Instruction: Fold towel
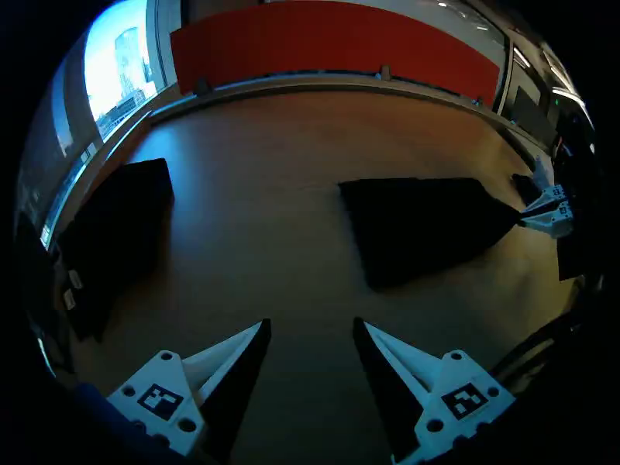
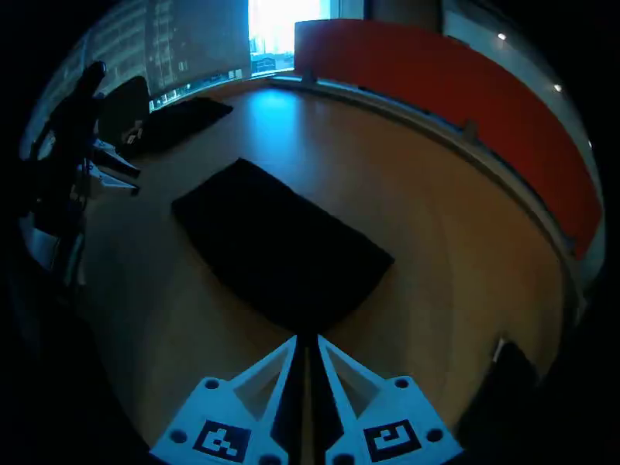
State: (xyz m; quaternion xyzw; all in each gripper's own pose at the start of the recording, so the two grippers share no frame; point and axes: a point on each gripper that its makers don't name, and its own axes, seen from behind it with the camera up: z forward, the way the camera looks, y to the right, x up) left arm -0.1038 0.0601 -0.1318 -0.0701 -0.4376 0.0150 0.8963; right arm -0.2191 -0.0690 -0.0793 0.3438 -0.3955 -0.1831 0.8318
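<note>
In the left gripper view, a bright window [image 1: 116, 70] stands at the far left, and below it a dark cloth [image 1: 116, 225] lies at the left edge of the wooden desk [image 1: 256, 194]. At the bottom middle the left gripper [image 1: 311, 324] hangs over bare wood with its two fingers spread wide apart, holding nothing. Right of centre lies the towel [image 1: 418, 221], dark and flat on the desk. Its right corner is drawn out to a point. At that point the right gripper [image 1: 523, 217] pinches the corner. A long red partition [image 1: 333, 39] runs along the back of the desk.

In the right gripper view, the left gripper shows at the far left edge beside a dark figure, well apart from the towel. The dark cloth lies at the upper left near the window. The towel stretches across the middle, running from the upper left down to the bottom centre. There the right gripper's fingers [image 2: 271, 372] are closed to a narrow slit on its near corner. The red partition curves along the right side.
</note>
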